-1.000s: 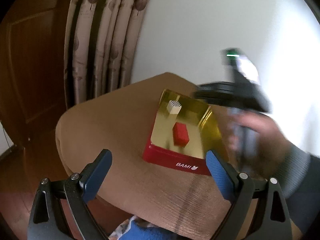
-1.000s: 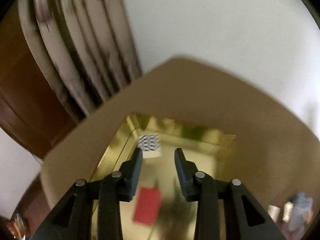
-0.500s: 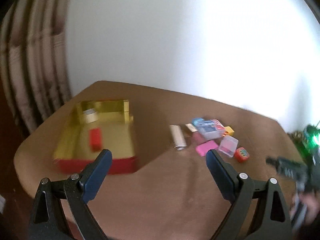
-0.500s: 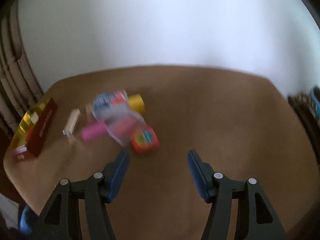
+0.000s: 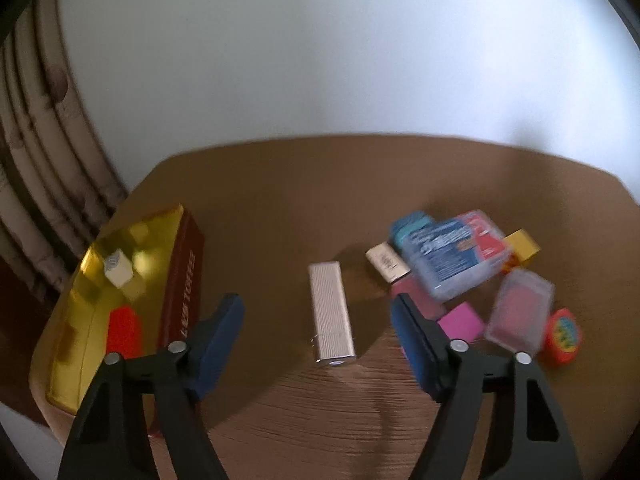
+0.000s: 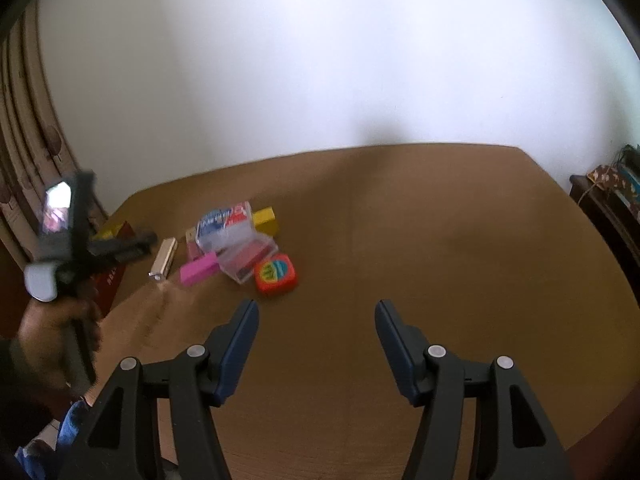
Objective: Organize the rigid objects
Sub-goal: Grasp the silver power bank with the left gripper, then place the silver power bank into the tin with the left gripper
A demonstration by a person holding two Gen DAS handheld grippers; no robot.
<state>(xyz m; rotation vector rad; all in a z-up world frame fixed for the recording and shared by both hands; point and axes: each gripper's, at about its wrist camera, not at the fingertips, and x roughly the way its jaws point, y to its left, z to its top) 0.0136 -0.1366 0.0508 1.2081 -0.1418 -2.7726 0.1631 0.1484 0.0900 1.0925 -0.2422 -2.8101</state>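
Observation:
My left gripper is open and empty, its fingers either side of a silver ribbed bar lying on the brown table. To its left stands a red box with a gold inside holding a red block and a white cube. To the right lies a pile: a clear blue-and-red case, a clear pink case, a pink block, a yellow block, a round orange toy. My right gripper is open and empty, right of the orange toy.
The left gripper's body and hand show at the left of the right wrist view, over the red box. Curtains hang at the left. A white wall runs behind the table. A dark cabinet stands at the right.
Both views swung right, from the gold box to the pile. My left gripper came down around the silver bar. My right gripper left the box, opened wider and pulled back from the pile.

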